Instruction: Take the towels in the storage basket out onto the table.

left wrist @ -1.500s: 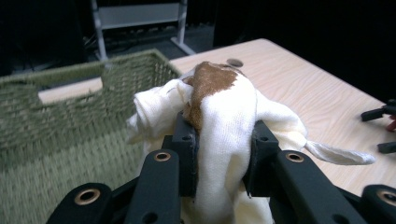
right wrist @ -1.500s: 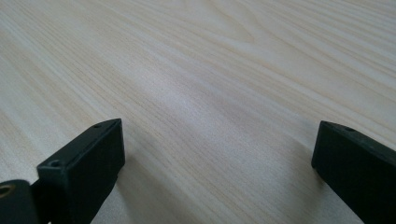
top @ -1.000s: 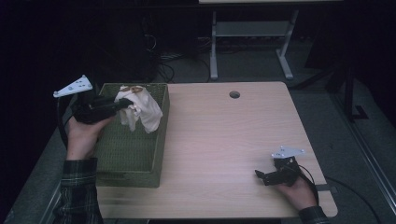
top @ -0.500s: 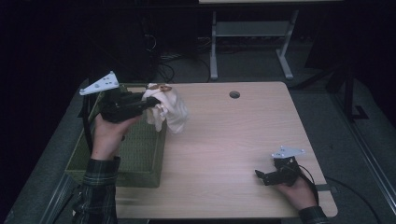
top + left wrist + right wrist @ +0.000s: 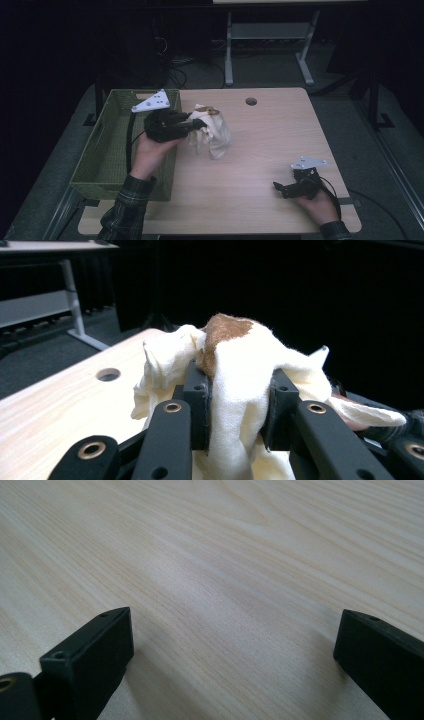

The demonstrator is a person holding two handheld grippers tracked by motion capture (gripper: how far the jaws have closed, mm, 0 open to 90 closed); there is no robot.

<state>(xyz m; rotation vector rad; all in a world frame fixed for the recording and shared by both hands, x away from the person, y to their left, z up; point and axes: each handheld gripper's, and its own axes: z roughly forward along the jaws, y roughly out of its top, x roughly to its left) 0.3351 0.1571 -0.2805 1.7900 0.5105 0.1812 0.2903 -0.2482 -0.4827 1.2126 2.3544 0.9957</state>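
A crumpled cream cloth [image 5: 210,132] with a brown patch [image 5: 223,330] hangs above the wooden table [image 5: 260,150], just right of the green woven basket [image 5: 107,150]. My left gripper [image 5: 197,126] is shut on the cloth; in the left gripper view the black jaws pinch a thick fold of the cloth [image 5: 240,390] between their pads. My right gripper [image 5: 280,189] rests low at the table's front right, held by a hand. In the right gripper view its jaws stand wide apart over bare wood [image 5: 225,605], nothing between them.
The basket stands along the table's left edge and looks empty where it shows. A round cable hole [image 5: 251,101] is near the table's far edge. A white desk frame [image 5: 265,40] and cables lie on the dark floor behind.
My left gripper has carried the cloth rightward, from over the basket out across its right rim to above the table. The right gripper has stayed put.
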